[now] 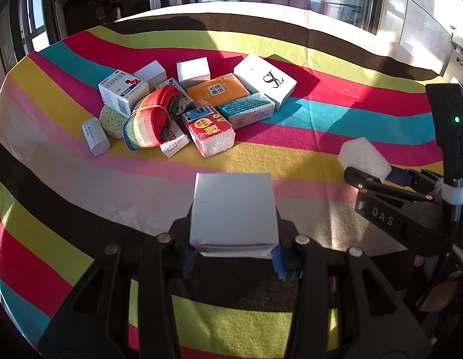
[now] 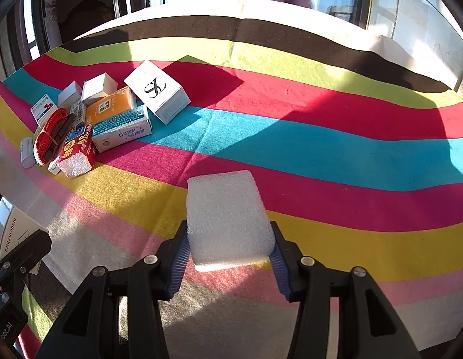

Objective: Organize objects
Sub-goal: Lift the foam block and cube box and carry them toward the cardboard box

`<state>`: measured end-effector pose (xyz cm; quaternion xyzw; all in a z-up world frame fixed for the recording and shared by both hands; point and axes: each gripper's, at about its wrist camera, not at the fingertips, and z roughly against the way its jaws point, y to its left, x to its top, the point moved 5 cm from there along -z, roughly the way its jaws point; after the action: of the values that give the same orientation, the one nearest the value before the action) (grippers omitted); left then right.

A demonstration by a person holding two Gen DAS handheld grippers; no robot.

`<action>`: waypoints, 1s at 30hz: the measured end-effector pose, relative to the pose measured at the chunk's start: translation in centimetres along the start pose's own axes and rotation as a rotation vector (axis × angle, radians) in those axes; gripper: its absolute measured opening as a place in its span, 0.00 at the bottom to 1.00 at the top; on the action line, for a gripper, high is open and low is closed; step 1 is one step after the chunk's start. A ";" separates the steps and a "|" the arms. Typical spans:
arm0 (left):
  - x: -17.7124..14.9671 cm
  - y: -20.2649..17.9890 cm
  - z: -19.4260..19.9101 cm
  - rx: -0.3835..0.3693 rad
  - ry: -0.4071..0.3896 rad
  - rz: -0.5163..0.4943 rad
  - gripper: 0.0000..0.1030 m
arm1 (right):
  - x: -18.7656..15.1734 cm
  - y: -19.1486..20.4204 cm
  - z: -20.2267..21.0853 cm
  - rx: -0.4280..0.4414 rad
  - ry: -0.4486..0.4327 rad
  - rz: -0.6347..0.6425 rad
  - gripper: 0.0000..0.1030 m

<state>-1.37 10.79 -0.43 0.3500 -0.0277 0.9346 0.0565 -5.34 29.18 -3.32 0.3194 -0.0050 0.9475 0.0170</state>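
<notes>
Between the left gripper [image 1: 232,257] pads a plain white box [image 1: 233,209] is clamped by its near end, held above the striped cloth [image 1: 321,161]. Right gripper [image 2: 230,257] is closed on a white foam block [image 2: 227,218], also w/ most of it overhanging. Far left, the cluttered pile [image 1: 183,110] is left unsorted. Risk: both grips are shallow, so either item could be levered out and dropped if tilted or bumped.

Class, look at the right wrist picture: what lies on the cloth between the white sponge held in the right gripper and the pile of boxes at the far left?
Nothing. In the right wrist view, only bare striped tablecloth separates the white sponge from the pile of boxes.
</notes>
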 end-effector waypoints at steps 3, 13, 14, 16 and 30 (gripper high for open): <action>-0.6 0.3 0.5 0.008 -0.006 -0.011 0.43 | 0.1 -0.1 0.0 -0.007 0.000 -0.001 0.49; -1.2 1.3 1.8 0.036 -0.032 -0.014 0.43 | -0.1 0.0 0.3 -0.053 0.002 0.003 0.48; -1.1 1.3 2.0 0.040 -0.038 -0.013 0.43 | -0.1 0.1 0.4 -0.058 0.000 0.006 0.48; -1.0 1.6 2.4 0.045 -0.048 -0.012 0.43 | -0.1 0.4 0.8 -0.074 -0.010 0.021 0.48; -1.6 4.4 4.5 0.059 -0.066 0.044 0.43 | 0.2 3.3 3.3 -0.084 -0.051 0.070 0.48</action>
<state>2.16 5.83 1.84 0.3814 -0.0096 0.9240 0.0246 -3.66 25.87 -0.57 0.3418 -0.0565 0.9381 -0.0027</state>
